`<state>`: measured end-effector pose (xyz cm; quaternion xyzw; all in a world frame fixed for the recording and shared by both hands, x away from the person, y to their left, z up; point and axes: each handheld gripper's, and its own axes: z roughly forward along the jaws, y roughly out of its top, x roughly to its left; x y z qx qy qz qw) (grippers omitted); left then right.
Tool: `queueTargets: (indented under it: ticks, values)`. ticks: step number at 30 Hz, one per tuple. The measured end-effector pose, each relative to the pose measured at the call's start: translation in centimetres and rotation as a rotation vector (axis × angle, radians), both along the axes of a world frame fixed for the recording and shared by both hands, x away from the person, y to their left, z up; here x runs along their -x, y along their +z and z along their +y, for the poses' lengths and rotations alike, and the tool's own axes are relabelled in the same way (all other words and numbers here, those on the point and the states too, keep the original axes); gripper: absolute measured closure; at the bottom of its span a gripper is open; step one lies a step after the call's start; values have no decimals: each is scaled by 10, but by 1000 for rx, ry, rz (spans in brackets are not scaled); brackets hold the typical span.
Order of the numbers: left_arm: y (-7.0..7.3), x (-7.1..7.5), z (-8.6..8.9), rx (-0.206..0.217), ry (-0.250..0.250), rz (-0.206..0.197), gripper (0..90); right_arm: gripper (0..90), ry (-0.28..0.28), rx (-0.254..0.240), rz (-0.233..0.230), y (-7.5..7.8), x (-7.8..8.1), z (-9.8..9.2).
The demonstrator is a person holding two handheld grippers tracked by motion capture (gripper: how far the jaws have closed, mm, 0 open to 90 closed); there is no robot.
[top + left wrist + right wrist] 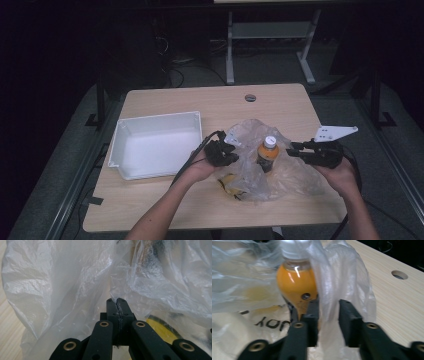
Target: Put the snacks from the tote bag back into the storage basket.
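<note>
A clear plastic bag (pixel 295 175) lies crumpled on the wooden table (pixel 200 100). An orange juice bottle (pixel 268 152) with a white cap stands upright inside it. My left gripper (pixel 234 155) is at the bag's left side. In the left gripper view it (pixel 116 302) is shut on a pinch of the bag's film (pixel 62 277). My right gripper (pixel 291 150) is at the bag's right side. In the right gripper view its jaws (pixel 328 307) stand apart with a fold of the bag (pixel 342 272) hanging between them. The bottle (pixel 295 287) is just behind the left jaw.
A white rectangular tray (pixel 155 142) sits on the table to the left of the bag. Something flat and yellow (pixel 230 182) lies in the bag's near part. A round cable hole (pixel 250 97) is near the table's far edge. Dark floor and table legs lie beyond.
</note>
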<state>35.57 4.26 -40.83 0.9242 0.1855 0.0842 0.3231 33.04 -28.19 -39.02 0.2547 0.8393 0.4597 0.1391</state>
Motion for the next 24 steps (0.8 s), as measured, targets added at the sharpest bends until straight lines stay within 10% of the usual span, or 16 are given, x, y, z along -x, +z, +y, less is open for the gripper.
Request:
queueTargets:
  ticks: [4, 24]
  values:
    - [-5, 0, 1, -9, 4, 12, 900, 890, -23, 14, 32, -5, -9, 0]
    - [-28, 5, 3, -34, 17, 56, 900, 894, -40, 139, 281, -61, -13, 1]
